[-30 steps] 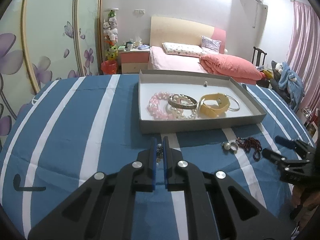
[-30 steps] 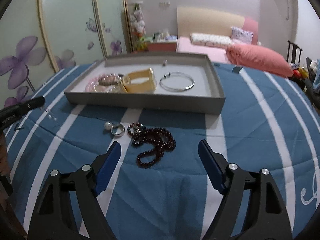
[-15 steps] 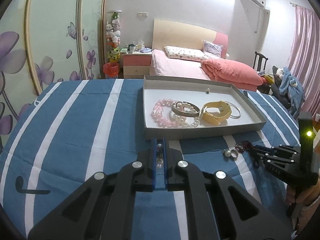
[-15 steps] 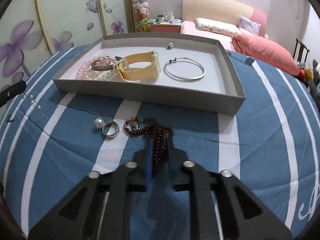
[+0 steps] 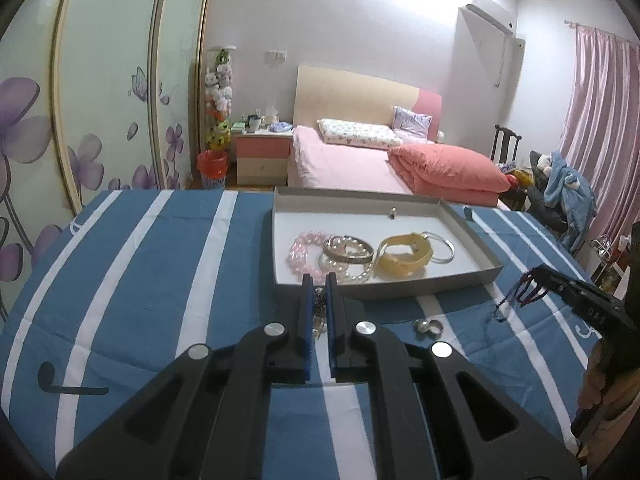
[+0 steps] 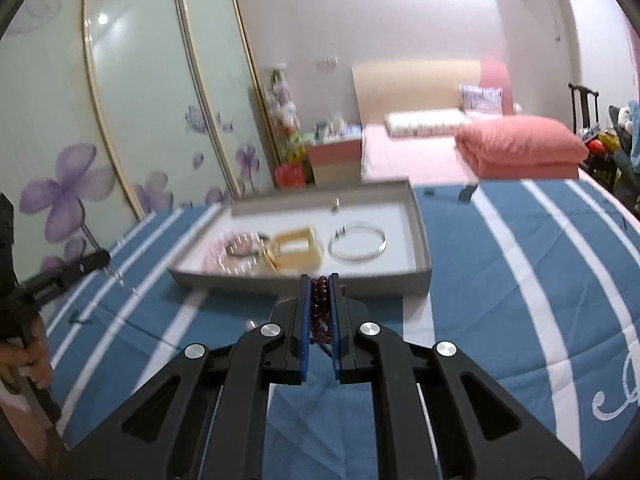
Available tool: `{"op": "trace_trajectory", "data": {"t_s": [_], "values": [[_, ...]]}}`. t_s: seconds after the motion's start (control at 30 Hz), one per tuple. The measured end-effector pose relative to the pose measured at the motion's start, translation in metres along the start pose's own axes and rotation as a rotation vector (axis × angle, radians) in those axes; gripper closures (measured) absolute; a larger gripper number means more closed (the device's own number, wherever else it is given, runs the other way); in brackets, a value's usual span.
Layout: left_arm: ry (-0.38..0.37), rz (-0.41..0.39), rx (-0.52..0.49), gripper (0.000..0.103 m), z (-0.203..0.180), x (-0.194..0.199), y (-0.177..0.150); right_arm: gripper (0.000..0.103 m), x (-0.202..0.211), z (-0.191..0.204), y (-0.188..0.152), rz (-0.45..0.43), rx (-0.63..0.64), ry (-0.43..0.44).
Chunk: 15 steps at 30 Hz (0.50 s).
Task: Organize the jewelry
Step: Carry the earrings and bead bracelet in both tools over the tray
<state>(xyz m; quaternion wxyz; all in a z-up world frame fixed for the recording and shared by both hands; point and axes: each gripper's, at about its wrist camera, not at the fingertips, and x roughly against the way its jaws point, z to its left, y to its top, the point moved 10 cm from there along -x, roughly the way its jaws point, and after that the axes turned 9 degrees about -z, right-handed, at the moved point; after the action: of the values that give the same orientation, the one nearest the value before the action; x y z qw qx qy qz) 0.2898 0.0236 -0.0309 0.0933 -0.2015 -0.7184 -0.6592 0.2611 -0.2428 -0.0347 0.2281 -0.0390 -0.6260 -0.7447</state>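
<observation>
So my right gripper (image 6: 320, 312) is clamped down on the dark red bead bracelet (image 6: 320, 304), and the strand hangs off the tip clear of the blue striped desk (image 6: 500, 280). My left gripper (image 5: 319, 308) is pinched shut too, on some small chain piece (image 5: 319, 310); it's too tiny to say what it is. The thing that matters now is the grey tray (image 6: 420, 236), which sits straight ahead of both grippers, just past the fingertips, with its long side running left to right and the near wall facing me. The right gripper lines up with the middle of that wall, so I'd guess it goes in first. Inside, the left half is crowded: pink beads (image 5: 300, 250), a pearl bangle (image 5: 348, 248) and a yellow band (image 5: 404, 254). A silver bangle (image 6: 357, 241) lies right of those. The open room is the far strip and the right end. A ring (image 5: 429, 326) is still on the desk, near my side.
</observation>
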Motion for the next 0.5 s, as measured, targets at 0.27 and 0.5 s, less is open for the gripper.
{"op": "trace_trajectory", "data": {"t_s": [0.27, 0.5], "values": [[-0.009, -0.058, -0.006, 0.096, -0.009, 0.016, 0.015, 0.094, 0.019, 0.010, 0.032, -0.138, 0.022, 0.000], [0.000, -0.103, -0.031, 0.096, -0.017, 0.024, 0.024, 0.094, 0.025, 0.015, 0.045, -0.214, 0.044, -0.012]]}}
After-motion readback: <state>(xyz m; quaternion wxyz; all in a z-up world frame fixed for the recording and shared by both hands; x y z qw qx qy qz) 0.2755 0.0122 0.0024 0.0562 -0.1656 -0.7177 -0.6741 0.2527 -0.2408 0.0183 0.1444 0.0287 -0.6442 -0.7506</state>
